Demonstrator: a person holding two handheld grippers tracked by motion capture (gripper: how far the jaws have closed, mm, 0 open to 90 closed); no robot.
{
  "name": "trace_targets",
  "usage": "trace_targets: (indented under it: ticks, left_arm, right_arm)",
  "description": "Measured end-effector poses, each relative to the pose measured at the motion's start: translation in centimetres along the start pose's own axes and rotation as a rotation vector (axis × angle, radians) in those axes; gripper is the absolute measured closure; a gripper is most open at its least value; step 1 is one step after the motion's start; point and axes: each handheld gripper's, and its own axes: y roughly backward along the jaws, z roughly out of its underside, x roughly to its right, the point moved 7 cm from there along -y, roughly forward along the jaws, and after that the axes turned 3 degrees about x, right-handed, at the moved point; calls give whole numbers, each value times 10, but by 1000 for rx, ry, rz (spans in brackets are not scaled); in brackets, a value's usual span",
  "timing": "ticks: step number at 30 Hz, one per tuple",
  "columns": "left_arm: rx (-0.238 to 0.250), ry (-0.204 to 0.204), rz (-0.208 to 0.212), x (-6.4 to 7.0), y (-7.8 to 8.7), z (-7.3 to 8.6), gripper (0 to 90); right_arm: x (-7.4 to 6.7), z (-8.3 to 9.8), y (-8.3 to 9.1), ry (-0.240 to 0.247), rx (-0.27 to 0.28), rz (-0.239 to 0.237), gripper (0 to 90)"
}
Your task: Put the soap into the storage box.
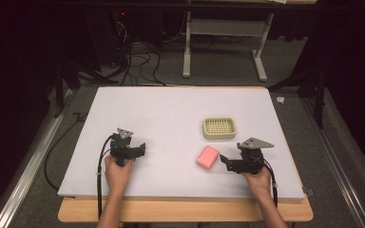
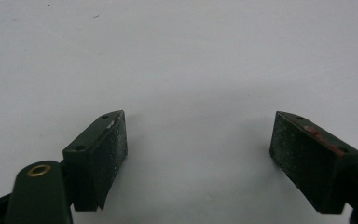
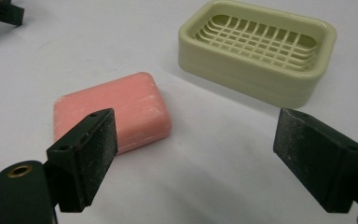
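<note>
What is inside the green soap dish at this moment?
The soap dish holds nothing: its grid floor shows bare. The space under the grid is covered. The pink soap lies apart on the table, near the open right gripper.

Left gripper: held low near the table's front edge by the left hand, jaws spread wide, nothing between them. Right gripper: held by the right hand, jaws likewise wide apart, pointing leftward.
</note>
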Motion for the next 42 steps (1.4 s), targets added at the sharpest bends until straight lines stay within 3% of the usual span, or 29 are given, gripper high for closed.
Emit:
trace_targets:
  ticks: [27,42]
  left_arm:
    - [0,4,1,0,0,0,195]
    - [0,1,0,0,0,0,195]
  right_arm:
    - [-36,-14,-26,83,-15,-85,135]
    - [-49,-13,-48,113,-64,-115,122]
